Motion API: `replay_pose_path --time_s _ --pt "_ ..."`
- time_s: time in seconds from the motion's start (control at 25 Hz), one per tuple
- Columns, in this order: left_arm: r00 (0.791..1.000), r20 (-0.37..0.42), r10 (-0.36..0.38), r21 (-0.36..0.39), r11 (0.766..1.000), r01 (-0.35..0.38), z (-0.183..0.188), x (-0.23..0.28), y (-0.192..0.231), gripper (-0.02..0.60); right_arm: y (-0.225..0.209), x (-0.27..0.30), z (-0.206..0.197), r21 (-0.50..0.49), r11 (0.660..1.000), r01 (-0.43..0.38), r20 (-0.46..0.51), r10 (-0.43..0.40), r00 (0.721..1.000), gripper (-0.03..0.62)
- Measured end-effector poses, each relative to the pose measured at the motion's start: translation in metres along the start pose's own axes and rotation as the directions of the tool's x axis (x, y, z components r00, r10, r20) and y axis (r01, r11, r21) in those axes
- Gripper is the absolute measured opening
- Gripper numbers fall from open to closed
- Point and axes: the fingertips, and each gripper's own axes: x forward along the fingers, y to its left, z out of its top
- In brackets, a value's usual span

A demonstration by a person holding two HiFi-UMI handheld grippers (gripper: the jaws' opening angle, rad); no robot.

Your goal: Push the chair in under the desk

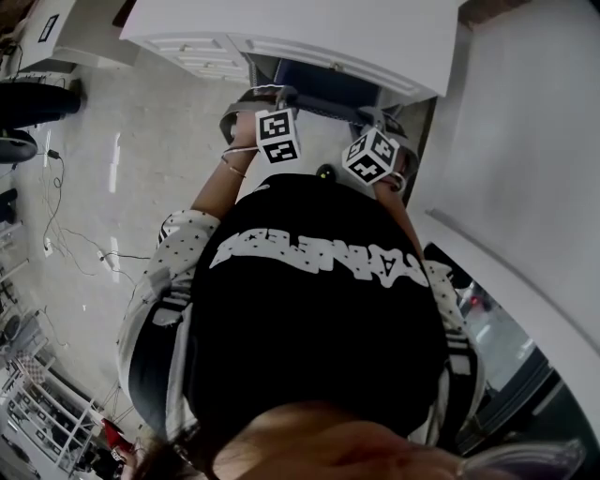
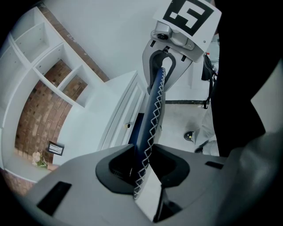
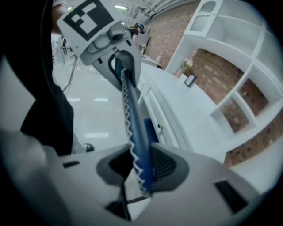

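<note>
The chair's blue back edge point(image 1: 319, 101), trimmed with white zigzag stitching, runs between both grippers in front of the white desk point(image 1: 309, 28). The blue seat point(image 1: 323, 82) reaches under the desk top. My left gripper point(image 1: 270, 97) is shut on the left end of that edge, and the stitched rim point(image 2: 154, 106) is pinched between its jaws point(image 2: 141, 165). My right gripper point(image 1: 377, 120) is shut on the other end point(image 3: 130, 110), with its jaws point(image 3: 141, 165) clamped on the rim. Each gripper view shows the other gripper point(image 2: 161, 62) point(image 3: 121, 62) further along the chair back.
White shelving with a brick back point(image 3: 230, 66) point(image 2: 48, 75) rises above the desk top, where a small picture frame point(image 3: 191, 80) stands. A white wall and ledge point(image 1: 525, 141) lie close on the right. Cables point(image 1: 56, 216) and dark equipment point(image 1: 33, 103) lie on the floor at the left.
</note>
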Motion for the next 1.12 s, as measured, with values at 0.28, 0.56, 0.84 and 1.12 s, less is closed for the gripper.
replay_pose_path --time_s 0.28,0.56,0.84,1.12 --pt "1.0 -0.011 0.008 -0.015 1.0 -0.008 0.001 0.007 0.009 0.129 -0.01 0.006 0.001 -0.008 1.0 -0.011 0.017 0.011 1.0 0.12" --pt "1.0 -0.024 0.013 -0.028 1.0 -0.013 0.001 0.008 0.015 0.132 -0.015 0.008 0.004 -0.015 0.999 -0.029 0.039 0.03 0.999 0.118" --pt "0.999 -0.035 0.02 -0.032 0.999 -0.021 0.001 0.012 0.018 0.132 -0.017 0.011 0.004 -0.021 0.999 -0.03 0.052 0.032 0.998 0.117" --pt "1.0 -0.022 0.011 -0.018 1.0 -0.011 0.001 0.008 0.017 0.132 -0.016 0.009 0.005 -0.001 1.0 -0.03 0.024 0.03 0.999 0.117"
